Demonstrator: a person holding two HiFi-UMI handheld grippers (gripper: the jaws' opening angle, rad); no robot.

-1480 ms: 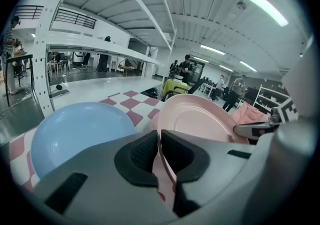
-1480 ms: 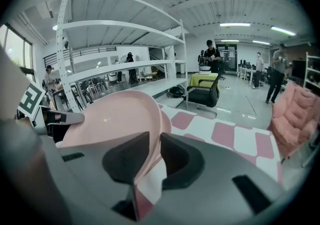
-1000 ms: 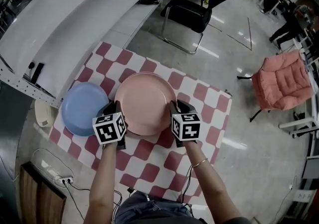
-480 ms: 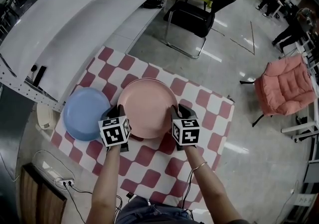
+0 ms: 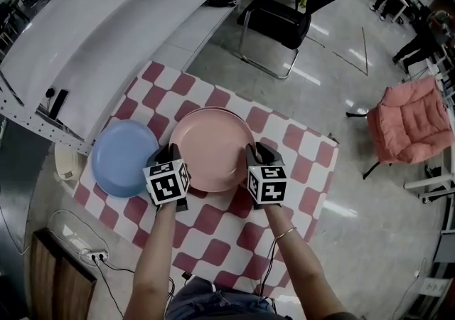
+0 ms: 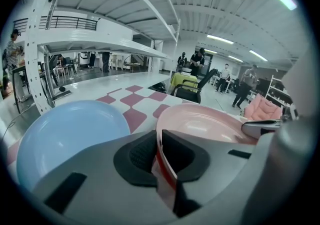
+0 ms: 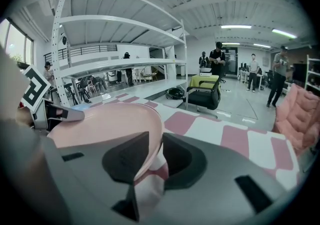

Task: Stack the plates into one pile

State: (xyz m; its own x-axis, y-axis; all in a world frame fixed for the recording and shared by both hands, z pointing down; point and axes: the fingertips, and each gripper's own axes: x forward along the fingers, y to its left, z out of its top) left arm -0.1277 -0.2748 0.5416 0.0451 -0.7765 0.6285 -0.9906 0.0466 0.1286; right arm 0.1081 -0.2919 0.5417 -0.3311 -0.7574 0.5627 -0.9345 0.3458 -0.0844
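A large pink plate lies in the middle of the red-and-white checked tablecloth. A smaller blue plate sits just left of it, a narrow gap apart. My left gripper is shut on the pink plate's near-left rim, with the rim pinched between its dark pads. My right gripper is shut on the near-right rim in the same way. The blue plate shows empty in the left gripper view. I cannot tell whether the pink plate is lifted off the cloth.
A long white shelf rack runs along the table's far-left side. A black chair stands beyond the table and a pink cushioned chair at the right. A power strip lies on the floor near left.
Both grippers stay clamped on the pink plate's rim. The scene has shifted slightly in the head view; the gap between the two plates looks the same.
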